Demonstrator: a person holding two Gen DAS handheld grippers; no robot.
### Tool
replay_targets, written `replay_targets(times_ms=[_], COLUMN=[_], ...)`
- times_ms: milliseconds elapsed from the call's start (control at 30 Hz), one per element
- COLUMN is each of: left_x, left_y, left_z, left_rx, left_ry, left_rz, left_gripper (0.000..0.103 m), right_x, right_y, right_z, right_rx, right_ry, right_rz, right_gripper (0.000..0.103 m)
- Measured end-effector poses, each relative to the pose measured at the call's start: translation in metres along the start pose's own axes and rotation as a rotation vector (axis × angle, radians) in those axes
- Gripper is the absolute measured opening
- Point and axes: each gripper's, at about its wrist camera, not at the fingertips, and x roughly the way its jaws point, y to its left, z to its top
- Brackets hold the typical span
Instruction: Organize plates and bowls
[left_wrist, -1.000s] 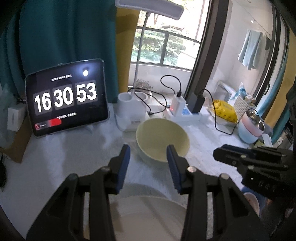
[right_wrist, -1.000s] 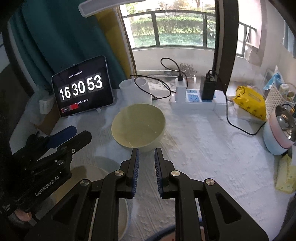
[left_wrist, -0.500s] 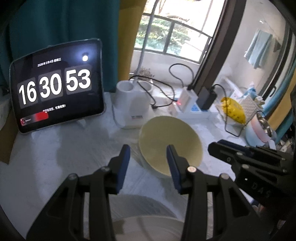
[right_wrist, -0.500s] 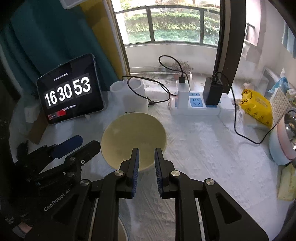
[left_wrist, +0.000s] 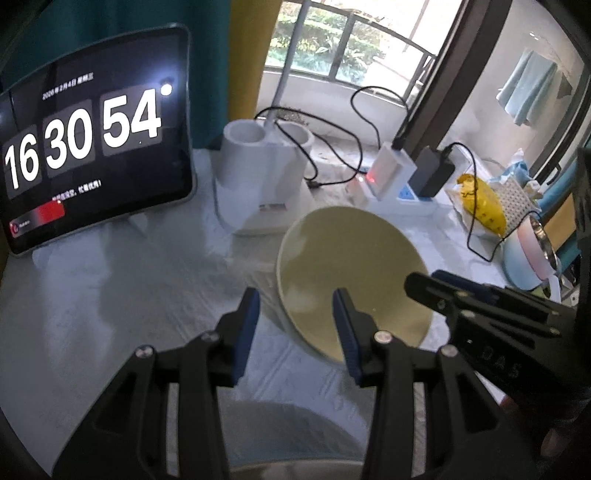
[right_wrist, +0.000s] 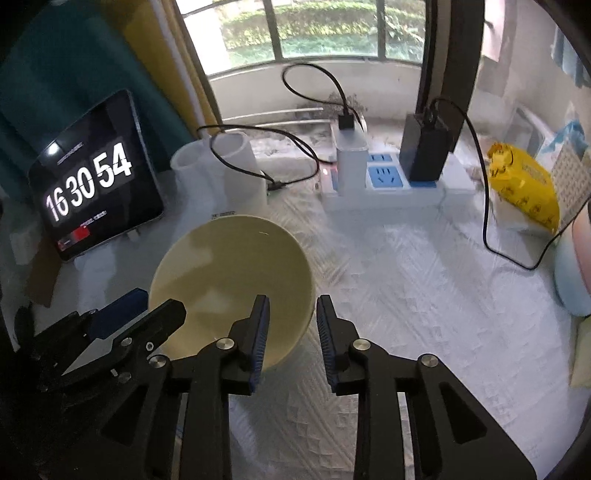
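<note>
A pale yellow bowl stands upright on the white cloth. My left gripper is open, and the bowl's left rim shows between its fingers without either pad touching it. In the right wrist view that gripper hangs over the bowl's left edge. My right gripper straddles the bowl's right rim; its jaws are opening and the pads stand clear of the rim. From the left wrist view it reaches in over the bowl's right side. A white dish lies low in the left wrist view, mostly hidden.
A tablet showing a clock leans at the back left. Beside it stands a white lamp base. Behind the bowl lie a power strip with chargers and black cables. A yellow bag and a pink and blue pot sit at the right.
Both grippers have come forward and down to the yellow bowl, which now looks larger. The right jaws have widened from nearly shut. The left jaws kept their gap.
</note>
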Motion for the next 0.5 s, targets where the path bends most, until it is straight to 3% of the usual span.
replay_targets(times_ms=[300, 500], left_x=[0.015, 0.019], left_y=[0.007, 0.008], left_z=[-0.002, -0.002], left_rx=[-0.005, 0.006], left_ry=[0.032, 0.031], left_rz=[-0.009, -0.036], left_gripper=[0.042, 0.042], right_x=[0.029, 0.035], right_y=[0.002, 0.0], right_z=[0.005, 0.006], right_rx=[0.008, 0.022], right_ry=[0.087, 0.091], right_rz=[0.022, 0.027], right_gripper=[0.028, 0.026])
